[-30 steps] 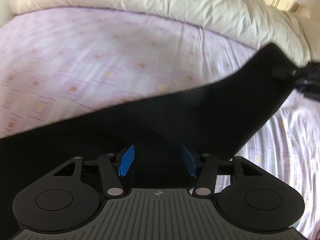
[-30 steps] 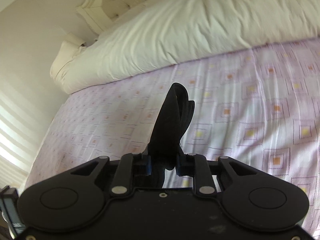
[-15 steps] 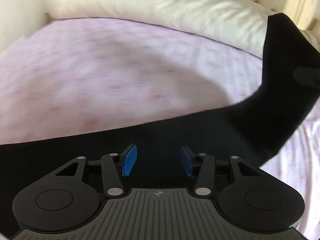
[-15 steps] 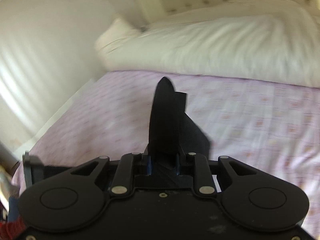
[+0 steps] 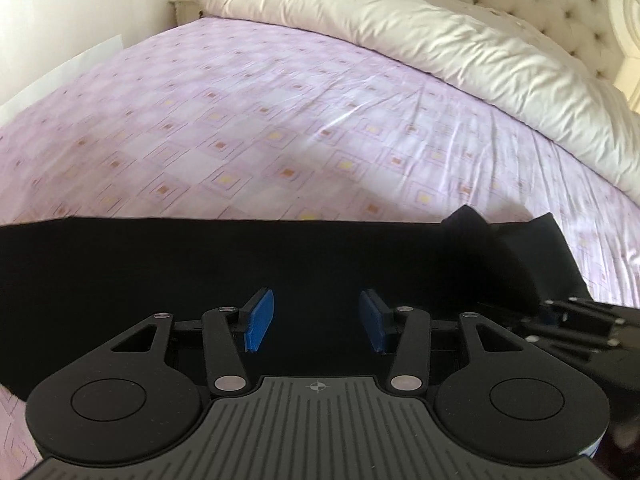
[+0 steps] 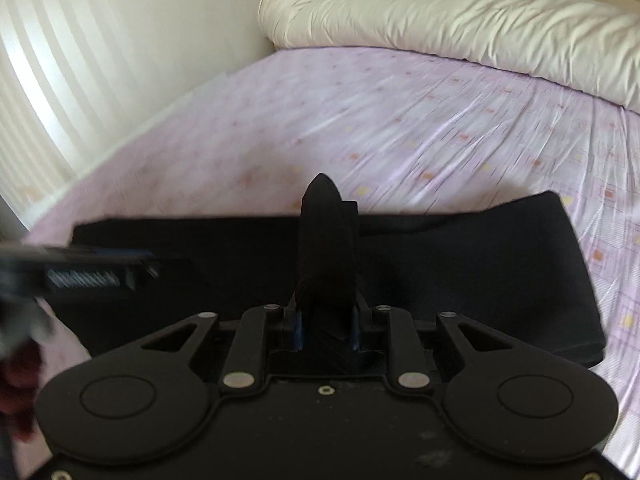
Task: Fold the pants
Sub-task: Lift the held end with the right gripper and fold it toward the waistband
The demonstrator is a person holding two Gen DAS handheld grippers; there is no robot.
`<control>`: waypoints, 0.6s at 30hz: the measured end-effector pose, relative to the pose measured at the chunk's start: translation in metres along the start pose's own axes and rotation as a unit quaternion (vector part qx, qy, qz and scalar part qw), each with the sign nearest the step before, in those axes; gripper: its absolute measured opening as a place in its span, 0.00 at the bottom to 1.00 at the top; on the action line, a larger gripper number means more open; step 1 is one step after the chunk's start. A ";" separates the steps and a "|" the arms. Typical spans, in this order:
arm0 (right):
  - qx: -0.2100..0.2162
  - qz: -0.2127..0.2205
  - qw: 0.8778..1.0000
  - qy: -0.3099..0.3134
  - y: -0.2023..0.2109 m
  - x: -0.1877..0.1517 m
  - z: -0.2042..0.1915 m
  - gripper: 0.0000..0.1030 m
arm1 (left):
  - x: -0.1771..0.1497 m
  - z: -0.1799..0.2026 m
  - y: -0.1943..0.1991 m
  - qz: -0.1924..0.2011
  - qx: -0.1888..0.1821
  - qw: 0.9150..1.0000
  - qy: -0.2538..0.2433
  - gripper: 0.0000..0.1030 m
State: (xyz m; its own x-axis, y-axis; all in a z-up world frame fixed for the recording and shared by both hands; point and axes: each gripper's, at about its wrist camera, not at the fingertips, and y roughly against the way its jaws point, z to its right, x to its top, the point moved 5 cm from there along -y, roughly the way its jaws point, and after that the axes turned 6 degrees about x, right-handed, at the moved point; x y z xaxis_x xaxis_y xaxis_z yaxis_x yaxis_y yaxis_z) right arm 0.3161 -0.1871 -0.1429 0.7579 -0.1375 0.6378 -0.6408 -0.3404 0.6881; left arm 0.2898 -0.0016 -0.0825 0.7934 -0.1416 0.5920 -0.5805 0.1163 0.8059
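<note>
Black pants (image 5: 280, 260) lie as a wide flat band across the lilac patterned bed sheet (image 5: 280, 120). My left gripper (image 5: 316, 312) hovers over the band, open, its blue pads (image 5: 260, 314) apart and bare on their inner faces. My right gripper (image 6: 326, 320) is shut on a fold of the pants (image 6: 326, 240) that sticks up between its fingers, with the rest of the pants (image 6: 480, 256) spread below it. In the left wrist view the right gripper (image 5: 560, 312) shows close at the right. The left gripper (image 6: 100, 272) appears blurred at the left of the right wrist view.
A rumpled cream duvet (image 5: 440, 40) is piled along the head of the bed under a tufted headboard (image 5: 560, 8). A pale wall (image 6: 100, 40) runs along the bed's left side, with a small nightstand (image 5: 182, 8) in the corner. Bare sheet stretches beyond the pants.
Both grippers swept across the bed. The pants end in the right gripper, raised high half a second ago, has come down, so the pants now lie as a level band with the right gripper beside the left.
</note>
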 end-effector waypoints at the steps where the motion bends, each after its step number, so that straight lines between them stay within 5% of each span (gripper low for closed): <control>1: -0.008 0.003 1.000 0.008 -0.004 -0.004 -0.003 0.22 | 0.000 -0.002 -0.001 0.001 0.000 1.000 0.002 0.45; 7: -0.006 0.031 1.000 0.004 -0.009 -0.011 -0.003 0.26 | -0.005 -0.014 0.001 0.001 -0.008 1.000 0.020 0.45; 10: 0.020 0.038 0.999 0.004 -0.004 -0.012 -0.005 0.42 | -0.006 -0.014 0.005 0.006 -0.011 1.000 0.023 0.45; 18: 0.086 0.075 0.993 0.034 0.037 -0.006 -0.011 0.47 | 0.009 -0.003 0.012 0.014 -0.027 0.999 0.035 0.45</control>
State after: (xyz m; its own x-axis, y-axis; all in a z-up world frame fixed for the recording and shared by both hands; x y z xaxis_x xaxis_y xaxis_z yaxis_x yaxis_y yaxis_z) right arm 0.2868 -0.1882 -0.1171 0.6414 -0.1386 0.7546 -0.7116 -0.4752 0.5175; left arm 0.2903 0.0014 -0.0679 0.7893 -0.0681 0.6102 -0.5931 0.1729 0.7864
